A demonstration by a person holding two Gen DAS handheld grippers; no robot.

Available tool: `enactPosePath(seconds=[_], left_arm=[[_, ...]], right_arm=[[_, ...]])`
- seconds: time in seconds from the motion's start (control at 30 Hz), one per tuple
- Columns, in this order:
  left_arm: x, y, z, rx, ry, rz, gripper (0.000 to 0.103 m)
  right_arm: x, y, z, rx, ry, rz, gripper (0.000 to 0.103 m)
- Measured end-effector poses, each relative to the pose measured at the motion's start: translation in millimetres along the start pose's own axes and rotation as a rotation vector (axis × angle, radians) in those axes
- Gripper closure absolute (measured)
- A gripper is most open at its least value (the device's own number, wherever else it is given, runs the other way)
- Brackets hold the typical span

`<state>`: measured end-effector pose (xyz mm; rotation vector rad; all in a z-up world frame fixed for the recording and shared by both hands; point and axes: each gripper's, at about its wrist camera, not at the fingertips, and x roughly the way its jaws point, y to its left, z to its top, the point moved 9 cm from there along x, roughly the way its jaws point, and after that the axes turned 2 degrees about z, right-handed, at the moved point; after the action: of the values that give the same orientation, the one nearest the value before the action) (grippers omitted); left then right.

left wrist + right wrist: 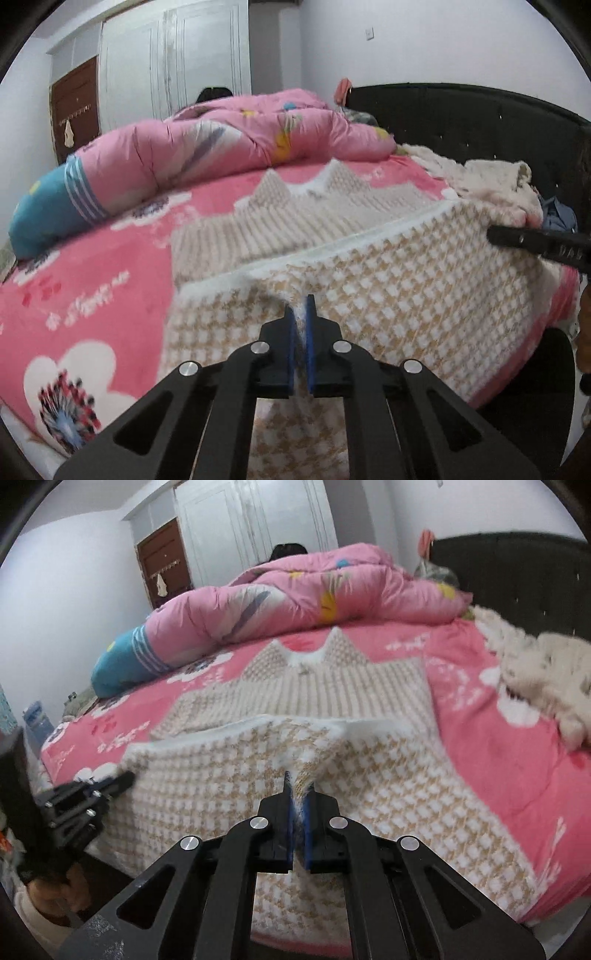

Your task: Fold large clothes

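Left wrist view: we see motion blur over most of the bed sheet (92, 280), and the garment's near hem is cut off behind the gripper frame. The houndstooth garment (388, 280) lies on the sheet, its near half lifted and folded toward the collar end, which rests flat just short of the pink duvet (221, 147). The left gripper (300, 306) sits at the garment's near-left edge, jaws nearly closed, pinching a fold of the fabric between the blue pads. The right gripper (539, 245) shows only as a dark blurred tip at the garment's right edge; we cannot read its jaws here.

Right wrist view: we see the garment (388, 775) blurred again, its lower part hidden under the frame. The right gripper (299, 786) is clamped on a bunched fold at the raised white edge. The left gripper (110, 784) touches the garment's left edge, half hidden, contact unclear. A fluffy cream blanket (546, 672) lies right of the garment, near the dark headboard (517, 568).
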<state>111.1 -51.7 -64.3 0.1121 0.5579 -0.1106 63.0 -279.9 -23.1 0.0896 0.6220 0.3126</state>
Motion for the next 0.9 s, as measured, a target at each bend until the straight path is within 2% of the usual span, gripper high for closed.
enactPosePath(seconds=[0.07,0.13,0.17,0.2,0.3,0.33,0.4,0.43,0.5,0.57,0.63,0.7,0.73,0.77,0.8,0.9], left_arm=[[16.2,0.4,-0.3,0.013,0.025,0.017,0.098],[42.3,3.7,-15.5,0.015,0.087,0.03,0.097],[60.9,6.4,-30.5,0.004,0.145,0.032,0.094],[68.9,7.4,-39.6,-0.008,0.17,0.017,0.091],[66.6,7.6,-42.6,-0.011,0.145,0.006,0.09],[64.5,7.9,-42.3,-0.009,0.147,0.002,0.09],[61.8,10.0,-44.1,-0.021,0.152,-0.02,0.088],[60.7,11.8,-44.1,-0.031,0.153,-0.037,0.087],[62.3,14.8,-43.7,-0.052,0.155,-0.061,0.086],[63.1,18.0,-45.1,-0.077,0.154,-0.085,0.085],[65.4,17.3,-44.8,-0.087,0.151,-0.095,0.085],[64.6,16.9,-45.0,-0.089,0.146,-0.098,0.085],[64.2,16.5,-44.9,-0.086,0.145,-0.098,0.085],[64.2,16.6,-45.3,-0.084,0.144,-0.099,0.085],[64.3,16.3,-44.8,-0.084,0.143,-0.099,0.085],[64.6,15.1,-44.7,-0.083,0.146,-0.098,0.085]], right_arm=[[23.0,-5.4,-4.1,-0.002,0.025,-0.026,0.101],[53.9,-14.8,-22.3,0.007,0.101,-0.033,0.101],[69.6,-20.3,-35.0,0.013,0.144,-0.034,0.099],[83.1,-25.1,-47.2,0.016,0.177,-0.036,0.098],[71.5,-28.9,-44.3,0.053,0.176,0.01,0.097],[65.7,-31.6,-41.9,0.075,0.18,0.031,0.092],[46.4,-43.1,-30.8,0.124,0.142,0.057,0.071],[32.5,-51.6,-20.8,0.135,0.096,0.052,0.068],[12.7,-73.7,-5.9,0.114,0.04,-0.048,0.063],[6.8,-89.9,0.4,0.078,0.024,-0.136,0.056],[16.9,-99.9,-2.6,0.058,0.082,-0.158,0.052],[34.3,-107.6,-12.2,0.007,0.157,-0.196,0.052],[37.1,-109.4,-18.8,-0.008,0.185,-0.192,0.056],[42.3,-108.4,-23.8,-0.011,0.205,-0.18,0.082],[42.4,-109.0,-24.8,-0.006,0.205,-0.176,0.092],[18.6,-101.9,-16.7,0.008,0.112,-0.175,0.097]])
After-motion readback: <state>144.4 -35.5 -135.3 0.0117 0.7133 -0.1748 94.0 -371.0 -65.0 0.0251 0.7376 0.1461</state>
